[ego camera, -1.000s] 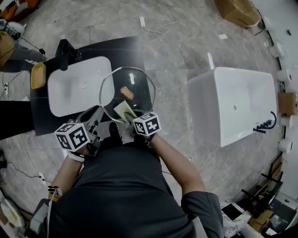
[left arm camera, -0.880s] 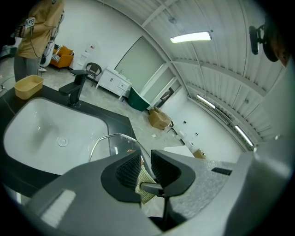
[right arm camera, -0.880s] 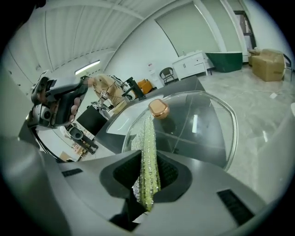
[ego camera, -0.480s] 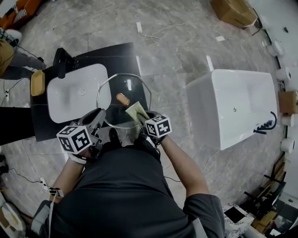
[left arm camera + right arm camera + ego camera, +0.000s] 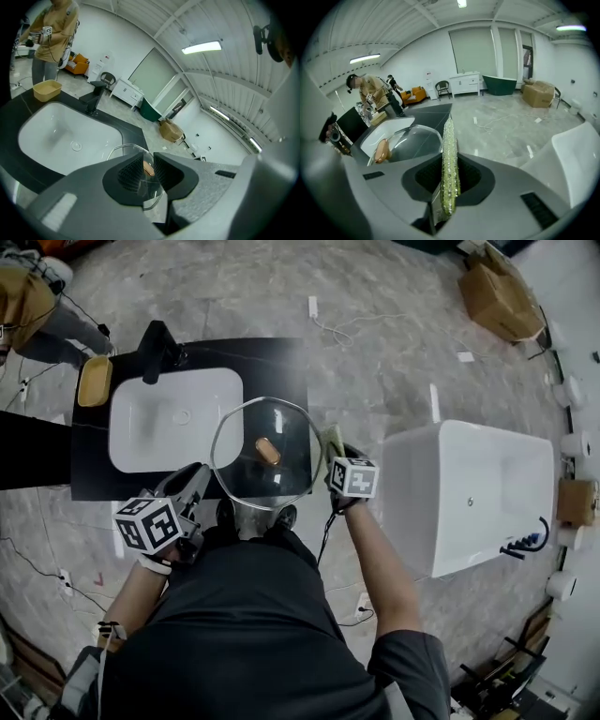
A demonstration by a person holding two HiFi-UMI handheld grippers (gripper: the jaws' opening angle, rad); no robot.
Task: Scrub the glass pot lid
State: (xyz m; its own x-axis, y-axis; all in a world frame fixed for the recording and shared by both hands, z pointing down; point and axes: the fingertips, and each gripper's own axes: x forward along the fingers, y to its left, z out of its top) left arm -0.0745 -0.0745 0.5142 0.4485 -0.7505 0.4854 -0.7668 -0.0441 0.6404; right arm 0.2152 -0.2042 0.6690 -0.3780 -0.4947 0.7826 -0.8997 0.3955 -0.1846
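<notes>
The glass pot lid [image 5: 239,442] with its brown knob [image 5: 268,451] is held over the black counter, close to my chest. My left gripper [image 5: 200,480] is shut on the lid's near-left rim. In the left gripper view the rim [image 5: 123,148] and knob [image 5: 148,168] show between the jaws of that gripper [image 5: 147,171]. My right gripper [image 5: 334,448] is shut on a yellow-green sponge [image 5: 331,438] just off the lid's right rim. The sponge [image 5: 450,159] stands edge-on in the right gripper [image 5: 449,180], with the lid [image 5: 415,140] to its left. Whether they touch is unclear.
A white sink basin [image 5: 173,418] sits in the black counter [image 5: 94,474], with a black faucet [image 5: 159,351] and a yellow dish [image 5: 95,381] behind it. A white bathtub [image 5: 478,493] stands at right, a cardboard box [image 5: 502,292] far right, a person [image 5: 37,306] top left.
My right gripper has carried the sponge from the lid's near edge rightward to beside its right rim. The left gripper has kept its hold on the lid.
</notes>
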